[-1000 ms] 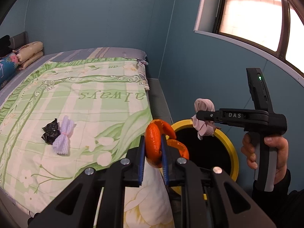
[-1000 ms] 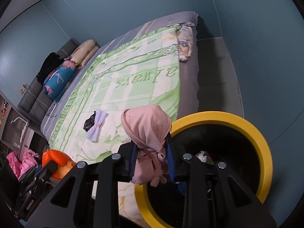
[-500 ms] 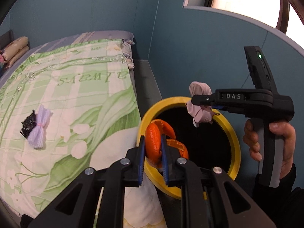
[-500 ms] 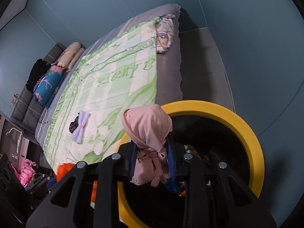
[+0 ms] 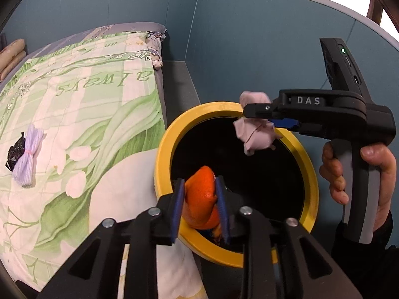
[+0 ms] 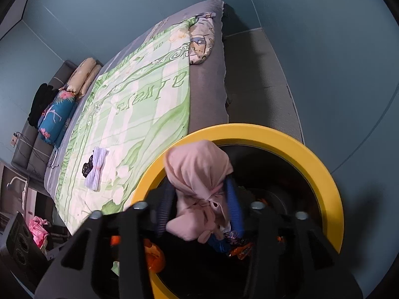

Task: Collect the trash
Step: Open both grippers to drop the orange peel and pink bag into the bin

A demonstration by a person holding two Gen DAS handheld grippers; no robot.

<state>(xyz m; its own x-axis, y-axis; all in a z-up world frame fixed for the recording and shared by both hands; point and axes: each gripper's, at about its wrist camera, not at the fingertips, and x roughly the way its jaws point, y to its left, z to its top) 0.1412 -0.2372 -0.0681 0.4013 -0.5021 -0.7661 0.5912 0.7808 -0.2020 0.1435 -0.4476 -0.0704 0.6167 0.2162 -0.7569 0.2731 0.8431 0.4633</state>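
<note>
A yellow-rimmed black bin [image 5: 162,154] stands beside the bed. My left gripper [image 5: 199,186] hangs over the bin's near rim. Its jaws are opening and a curl of orange peel [image 5: 200,199] sits loosely between the blue pads. My right gripper [image 6: 199,199] is over the bin mouth [image 6: 311,154]. Its jaws are opening too, with a gap beside the knotted pink cloth bundle [image 6: 197,167] that still rests between them. From the left wrist view the right gripper [image 5: 256,114] and its pink bundle [image 5: 254,134] hang above the far side of the opening.
On the green quilt [image 5: 87,114] lie a lavender yarn bundle [image 5: 28,149] and a black crumpled wrapper [image 5: 15,153], side by side. Trash lies in the bin's bottom. A hand [image 5: 349,174] grips the right handle. Pillows [image 6: 57,119] are at the bed's far end.
Both grippers came down over the bin. Their jaws have spread, and the peel and the pink bundle now sit lower and looser between the pads.
</note>
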